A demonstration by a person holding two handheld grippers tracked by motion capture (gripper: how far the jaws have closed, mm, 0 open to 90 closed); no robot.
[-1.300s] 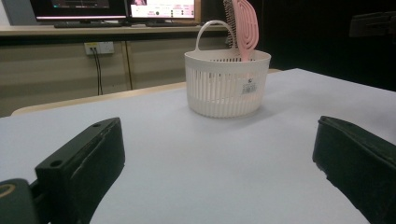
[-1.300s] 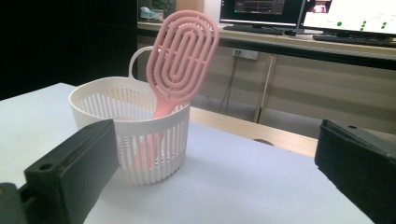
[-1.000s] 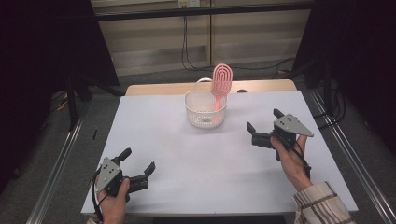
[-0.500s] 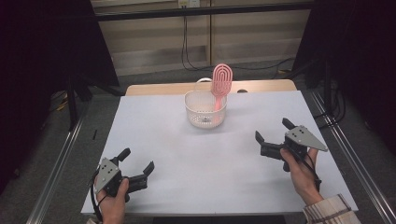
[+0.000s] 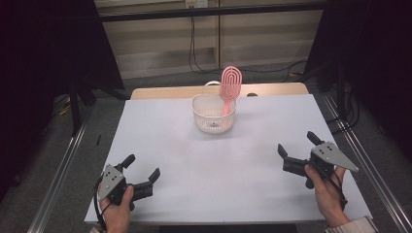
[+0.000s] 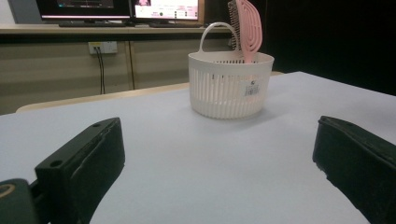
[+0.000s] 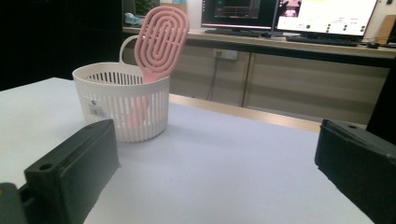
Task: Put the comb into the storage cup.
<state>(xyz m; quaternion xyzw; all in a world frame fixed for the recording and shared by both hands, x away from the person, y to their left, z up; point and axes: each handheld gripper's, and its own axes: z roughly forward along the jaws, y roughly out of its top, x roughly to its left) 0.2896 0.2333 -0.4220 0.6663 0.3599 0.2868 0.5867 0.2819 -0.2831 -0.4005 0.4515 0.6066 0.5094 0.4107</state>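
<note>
A white slatted basket point(image 5: 214, 114) point(image 6: 229, 84) point(image 7: 121, 106) stands at the far middle of the white table point(image 5: 218, 160). A pink hairbrush point(image 5: 229, 87) point(image 6: 248, 25) point(image 7: 160, 41) stands upright in it, handle down, head leaning on the right rim. My left gripper point(image 5: 141, 168) point(image 6: 219, 168) rests open at the near left corner, nothing between its jaws. My right gripper point(image 5: 297, 144) point(image 7: 219, 172) is open and holds nothing, low over the near right of the table. Both point toward the basket from well short of it.
A wooden board point(image 5: 175, 92) edges the far side of the table. Metal rails point(image 5: 60, 179) run along both sides. Cables point(image 5: 194, 43) hang against the cabinet behind. Monitors point(image 7: 322, 16) stand on a counter in the gripper views.
My right gripper has drawn back toward the near right of the table and come lower. The left gripper, basket and hairbrush have stayed put.
</note>
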